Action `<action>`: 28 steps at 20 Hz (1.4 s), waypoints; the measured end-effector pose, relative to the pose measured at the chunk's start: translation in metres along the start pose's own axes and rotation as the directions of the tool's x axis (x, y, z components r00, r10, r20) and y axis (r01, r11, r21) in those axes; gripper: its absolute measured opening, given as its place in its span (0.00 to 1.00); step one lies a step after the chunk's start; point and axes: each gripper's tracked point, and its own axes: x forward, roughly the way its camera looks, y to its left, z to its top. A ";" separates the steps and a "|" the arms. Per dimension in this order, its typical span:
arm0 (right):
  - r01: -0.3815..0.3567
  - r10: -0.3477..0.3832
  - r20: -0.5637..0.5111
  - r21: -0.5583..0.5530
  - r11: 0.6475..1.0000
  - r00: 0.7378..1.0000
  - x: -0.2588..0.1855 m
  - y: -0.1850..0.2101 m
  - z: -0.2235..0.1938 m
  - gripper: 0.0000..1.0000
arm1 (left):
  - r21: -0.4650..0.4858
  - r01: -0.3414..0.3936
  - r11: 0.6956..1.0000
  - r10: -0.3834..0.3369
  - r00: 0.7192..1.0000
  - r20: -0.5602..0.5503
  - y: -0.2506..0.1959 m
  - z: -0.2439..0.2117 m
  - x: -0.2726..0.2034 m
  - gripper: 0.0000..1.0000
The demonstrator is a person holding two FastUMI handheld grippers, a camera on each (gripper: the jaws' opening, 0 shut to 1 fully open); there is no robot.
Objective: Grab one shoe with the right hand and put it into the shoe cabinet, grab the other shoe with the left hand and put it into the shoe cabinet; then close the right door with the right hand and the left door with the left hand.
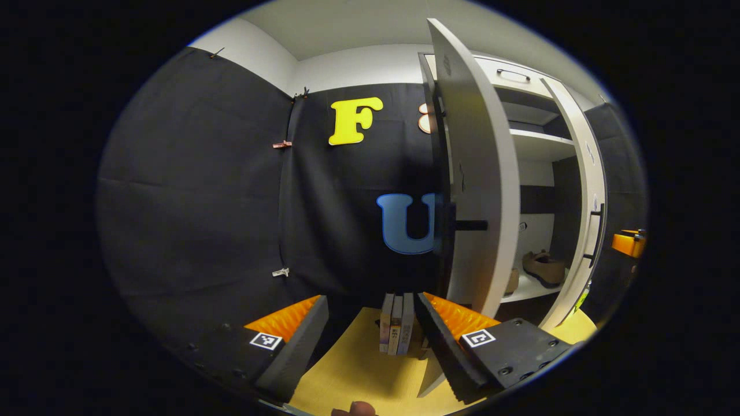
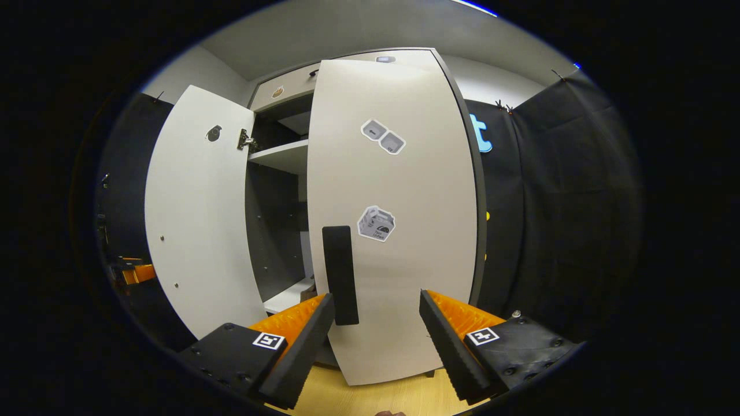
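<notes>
right gripper (image 2: 376, 312) spread before stickered right door (image 2: 399, 231), sticker print illegible

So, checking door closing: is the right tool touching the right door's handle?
Cannot tell: right gripper view shows the handle overlapping the right tool, no plain contact or gap.

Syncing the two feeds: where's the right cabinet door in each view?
Left gripper view: the right cabinet door stands far right, seen nearly edge-on, swung open past the shoe on the bottom shelf.
Right gripper view: it takes up the centre, outer face toward the camera, its black handle just above the right gripper.
Shared landmark: the upper shelf inside the cabinet.
</notes>
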 end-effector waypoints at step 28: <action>-0.034 0.034 -0.008 0.023 0.999 0.999 -0.023 -0.022 0.003 0.98 | -0.050 0.329 0.943 -0.330 0.944 -0.009 -0.214 0.009 0.010 0.92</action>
